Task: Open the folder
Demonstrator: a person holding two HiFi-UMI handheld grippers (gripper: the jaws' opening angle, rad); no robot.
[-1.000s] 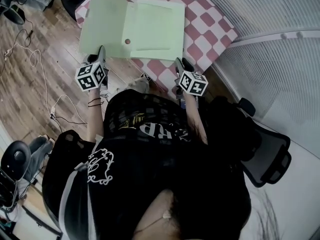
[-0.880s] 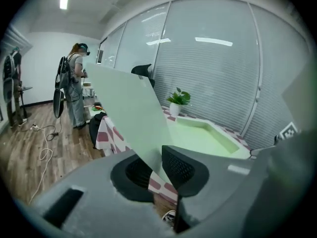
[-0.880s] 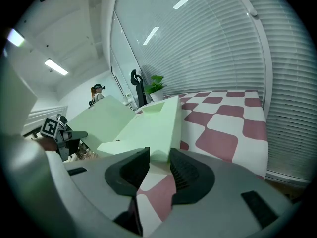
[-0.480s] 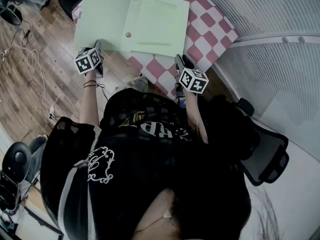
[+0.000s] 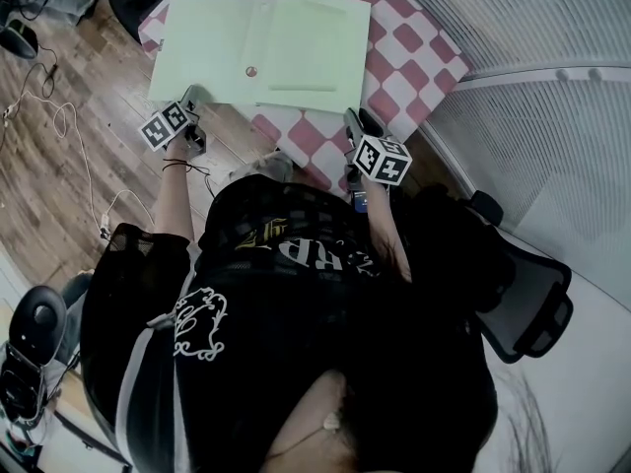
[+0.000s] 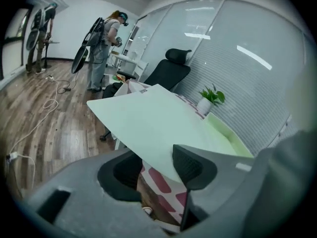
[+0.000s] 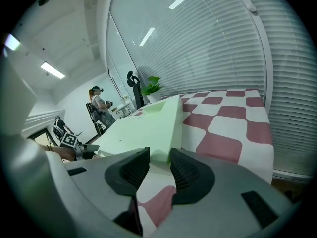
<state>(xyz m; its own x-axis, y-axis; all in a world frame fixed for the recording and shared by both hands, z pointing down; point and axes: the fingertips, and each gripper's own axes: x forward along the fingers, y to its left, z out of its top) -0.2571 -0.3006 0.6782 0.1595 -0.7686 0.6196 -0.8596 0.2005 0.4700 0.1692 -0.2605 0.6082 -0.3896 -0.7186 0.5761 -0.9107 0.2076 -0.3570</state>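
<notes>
A pale green folder (image 5: 296,47) lies spread open on the red-and-white checked table (image 5: 394,57). Its cover (image 5: 202,47) lies flat at the left and overhangs the table's edge. My left gripper (image 5: 190,101) is at the cover's near left corner. Its jaws have just been opening and stand apart, with the cover's corner (image 6: 163,148) loose between the pads. My right gripper (image 5: 353,121) is at the folder's near right corner. In the right gripper view the right gripper (image 7: 157,167) has its pads close together on that green corner (image 7: 161,150).
The table's near edge runs just before both grippers, above the wood floor with loose cables (image 5: 59,116). An office chair (image 6: 171,71), a potted plant (image 6: 210,100) and a standing person (image 6: 106,48) are beyond the table. A blind-covered glass wall (image 5: 513,28) runs on the right.
The cover swung down from half-raised to flat on the table. My left gripper moved down and left with it, rolled, and opened its jaws. The right gripper stayed put.
</notes>
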